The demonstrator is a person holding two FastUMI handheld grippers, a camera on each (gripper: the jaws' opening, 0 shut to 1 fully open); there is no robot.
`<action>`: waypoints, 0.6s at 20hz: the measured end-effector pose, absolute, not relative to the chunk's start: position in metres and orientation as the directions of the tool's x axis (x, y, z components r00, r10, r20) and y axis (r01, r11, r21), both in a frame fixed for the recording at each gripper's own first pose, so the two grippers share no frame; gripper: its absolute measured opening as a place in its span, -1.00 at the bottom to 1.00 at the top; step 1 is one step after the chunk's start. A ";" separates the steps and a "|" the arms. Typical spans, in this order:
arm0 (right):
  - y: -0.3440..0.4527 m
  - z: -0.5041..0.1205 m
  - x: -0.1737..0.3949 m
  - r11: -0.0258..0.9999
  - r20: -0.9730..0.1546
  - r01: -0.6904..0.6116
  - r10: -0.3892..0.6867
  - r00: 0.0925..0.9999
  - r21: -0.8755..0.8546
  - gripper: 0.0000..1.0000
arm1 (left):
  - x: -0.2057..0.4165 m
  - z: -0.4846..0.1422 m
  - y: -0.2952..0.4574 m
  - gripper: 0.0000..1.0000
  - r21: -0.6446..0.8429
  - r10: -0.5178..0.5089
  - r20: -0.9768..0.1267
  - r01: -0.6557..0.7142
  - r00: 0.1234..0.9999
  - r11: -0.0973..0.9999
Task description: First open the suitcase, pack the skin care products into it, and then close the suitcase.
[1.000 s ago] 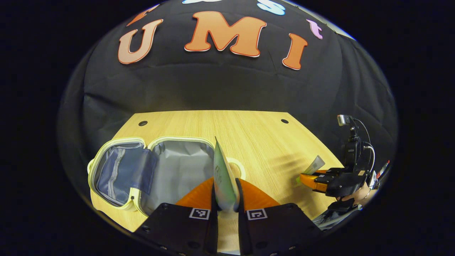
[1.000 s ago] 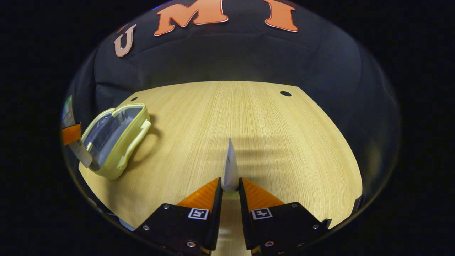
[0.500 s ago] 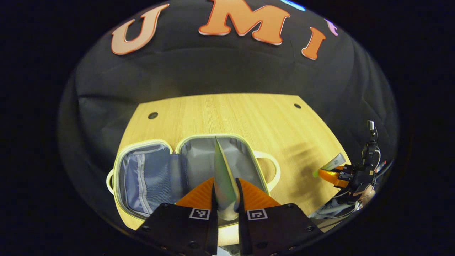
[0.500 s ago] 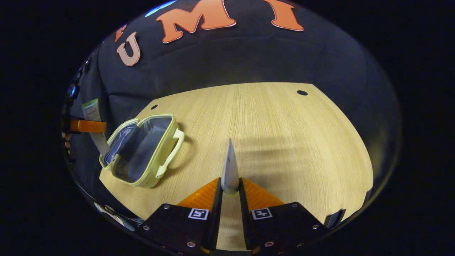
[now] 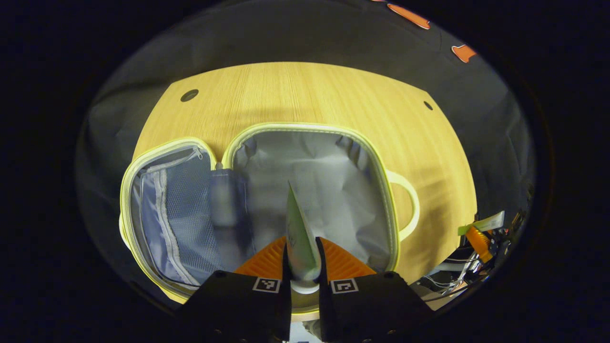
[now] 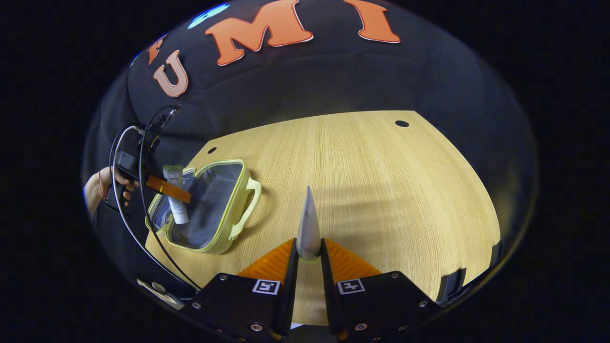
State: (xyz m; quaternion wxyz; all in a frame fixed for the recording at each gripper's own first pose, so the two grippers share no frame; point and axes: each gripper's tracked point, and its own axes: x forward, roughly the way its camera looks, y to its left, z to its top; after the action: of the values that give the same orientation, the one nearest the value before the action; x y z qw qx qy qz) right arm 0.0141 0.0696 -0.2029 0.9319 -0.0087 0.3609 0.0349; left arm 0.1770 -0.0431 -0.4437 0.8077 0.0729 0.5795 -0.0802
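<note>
The pale yellow suitcase (image 5: 400, 190) lies open on the wooden table, its grey-lined half right below my left gripper (image 5: 302, 259). That gripper is shut on a pale green tube (image 5: 296, 228), held edge-on above the lining. The lid half carries a blue mesh pocket (image 5: 176, 214). In the right gripper view, my right gripper (image 6: 309, 255) is shut on a slim whitish tube (image 6: 308, 224) above bare table. Far left in that view, the suitcase (image 6: 236, 209) sits with the left gripper (image 6: 167, 188) holding its tube (image 6: 176, 202) over it.
The table (image 6: 381, 190) has small round holes near its back corners. A hand (image 6: 102, 183) and looping black cables (image 6: 138, 209) show behind the left gripper. The other gripper (image 5: 479, 237) with its tube (image 5: 487, 222) hangs off the table's right edge in the left gripper view.
My left gripper has carried the green tube forward and tipped down, so it is now over the suitcase's grey half. The right gripper has turned slightly left, still holding its tube.
</note>
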 end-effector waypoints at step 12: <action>0.056 -0.206 0.006 0.998 -0.665 -0.060 0.032 0.747 -0.019 -0.41 | 0.183 -0.446 -0.044 1.00 0.104 0.002 -0.922 0.241 0.388 0.965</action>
State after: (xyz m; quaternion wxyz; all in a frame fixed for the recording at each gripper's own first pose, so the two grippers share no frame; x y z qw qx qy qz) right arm 0.0062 0.0560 -0.2060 0.9343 -0.0197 0.3552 0.0244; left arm 0.1832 -0.0436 -0.4462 0.8257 0.1108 0.5483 -0.0724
